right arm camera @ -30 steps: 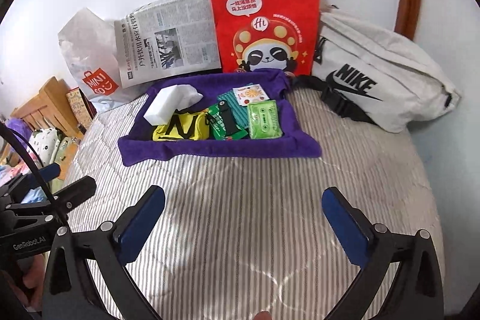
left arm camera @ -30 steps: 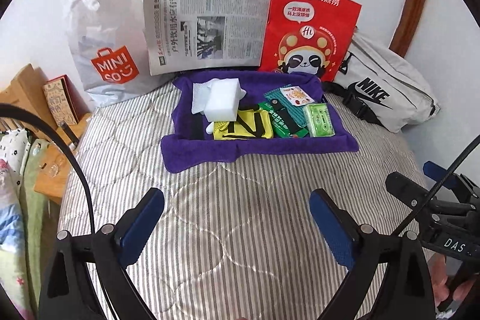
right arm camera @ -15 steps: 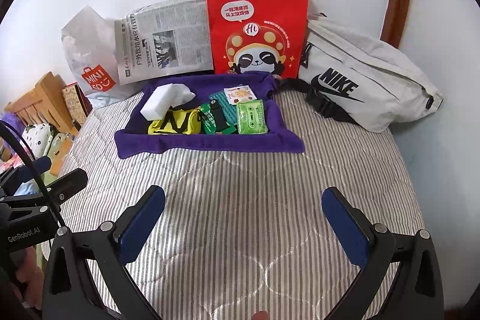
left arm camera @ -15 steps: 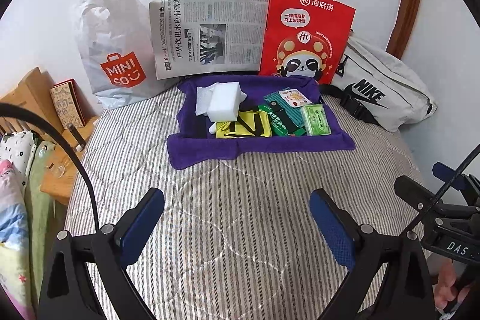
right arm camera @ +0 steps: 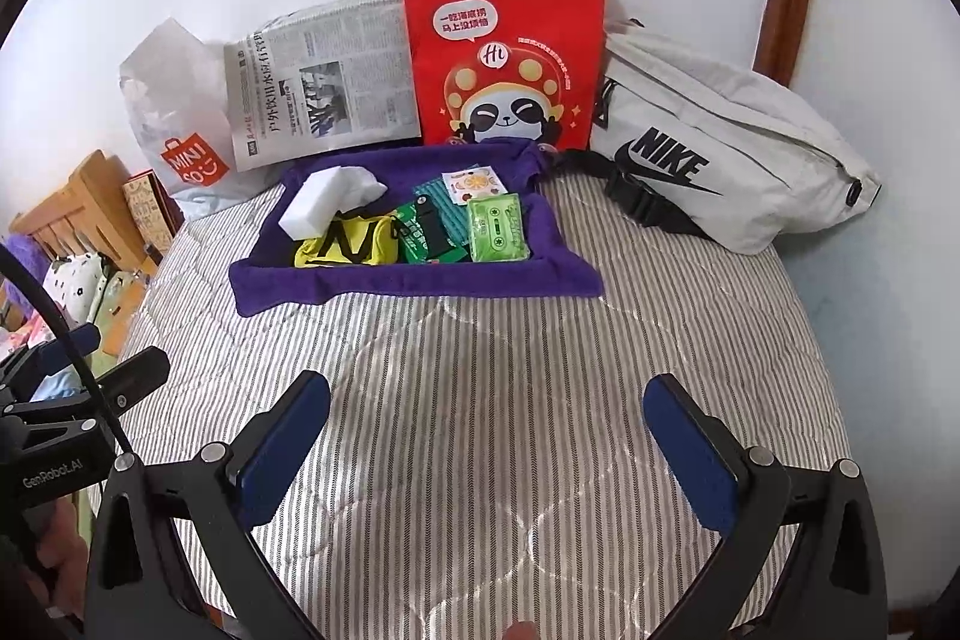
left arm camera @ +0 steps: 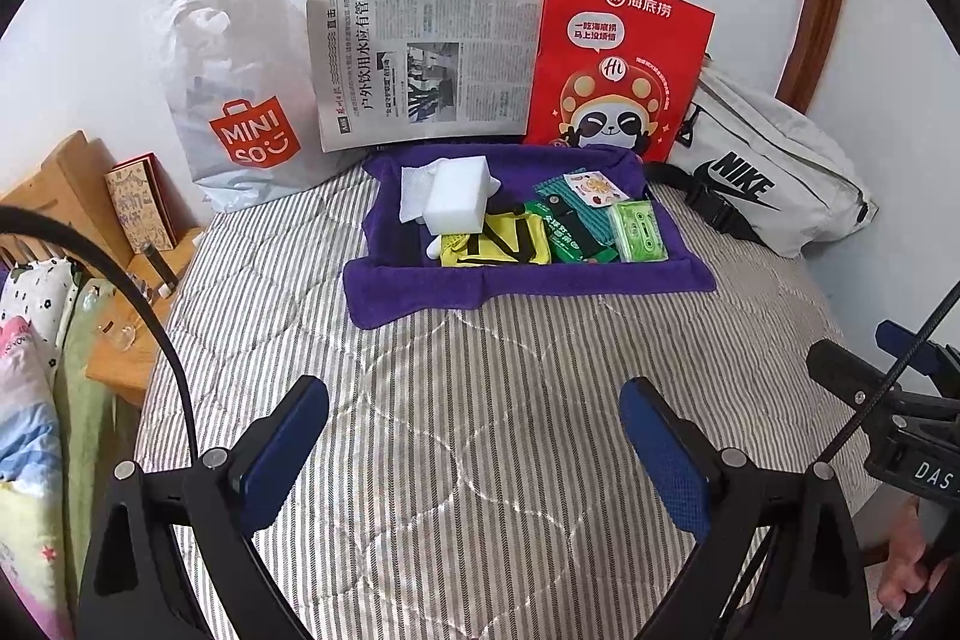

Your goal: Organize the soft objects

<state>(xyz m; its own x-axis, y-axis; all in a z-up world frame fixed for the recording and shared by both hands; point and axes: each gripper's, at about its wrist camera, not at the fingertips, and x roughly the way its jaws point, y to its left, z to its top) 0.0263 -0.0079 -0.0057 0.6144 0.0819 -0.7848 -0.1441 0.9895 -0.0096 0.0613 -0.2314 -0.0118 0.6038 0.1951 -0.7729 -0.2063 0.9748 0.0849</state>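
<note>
A purple towel (left arm camera: 528, 283) (right arm camera: 414, 283) lies on the striped bed, its edges turned up like a tray. On it sit a white sponge block (left arm camera: 456, 202) (right arm camera: 312, 208), a white tissue (left arm camera: 417, 187), a yellow pouch with black marks (left arm camera: 495, 247) (right arm camera: 345, 247), a dark green packet (left arm camera: 570, 235) (right arm camera: 429, 235) and a light green wipes pack (left arm camera: 639, 229) (right arm camera: 498, 226). My left gripper (left arm camera: 474, 436) hangs open over bare bedding, well short of the towel. My right gripper (right arm camera: 486, 436) is open too, equally far back, holding nothing.
Against the wall stand a white Miniso plastic bag (left arm camera: 240, 100), a folded newspaper (left arm camera: 426, 64), a red paper bag with a panda (left arm camera: 618, 64) (right arm camera: 504, 52) and a grey Nike waist bag (left arm camera: 774, 166) (right arm camera: 720, 136). Wooden furniture (left arm camera: 66, 196) and bedding lie left.
Both grippers have drawn back and risen, so the towel and bags appear smaller and farther away. Nothing on the towel moved; both grippers stayed open.
</note>
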